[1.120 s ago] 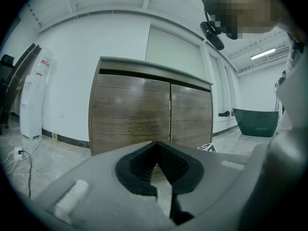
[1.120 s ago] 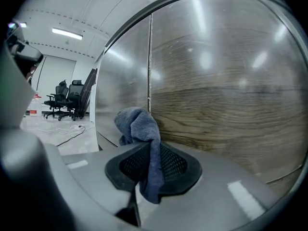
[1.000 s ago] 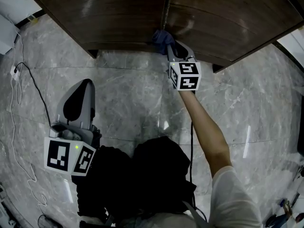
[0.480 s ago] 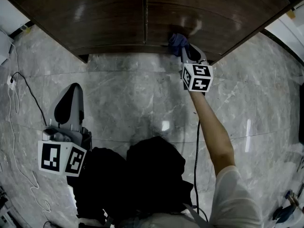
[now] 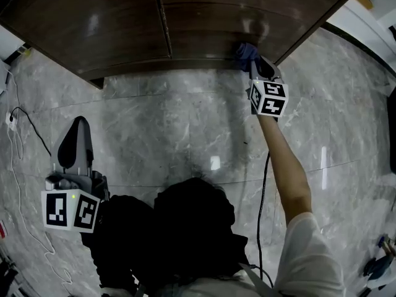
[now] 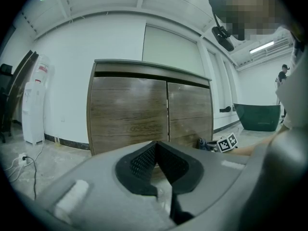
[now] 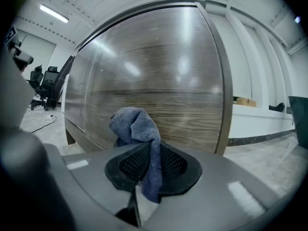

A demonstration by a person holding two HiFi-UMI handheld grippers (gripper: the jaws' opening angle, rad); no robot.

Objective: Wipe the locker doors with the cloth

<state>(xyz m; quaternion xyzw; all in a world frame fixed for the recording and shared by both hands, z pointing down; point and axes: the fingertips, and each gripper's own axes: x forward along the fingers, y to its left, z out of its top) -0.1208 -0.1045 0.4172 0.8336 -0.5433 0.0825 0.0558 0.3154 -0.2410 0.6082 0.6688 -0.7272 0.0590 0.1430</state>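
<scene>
Since the locker doors [image 5: 204, 17] are broad and glossy, the right gripper [image 7: 151, 165], pinching the cloth [image 7: 134, 126] at the right door's bottom edge, should press flat and overlap strokes. Meanwhile the left gripper [image 6: 156, 165] idles low, jaws pressed together, empty.

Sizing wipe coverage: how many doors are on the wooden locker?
2. The left door sits left of the centre seam. The right door sits right of it, where the right tongs hold the cloth low down. The locker's other sides are hidden.
</scene>
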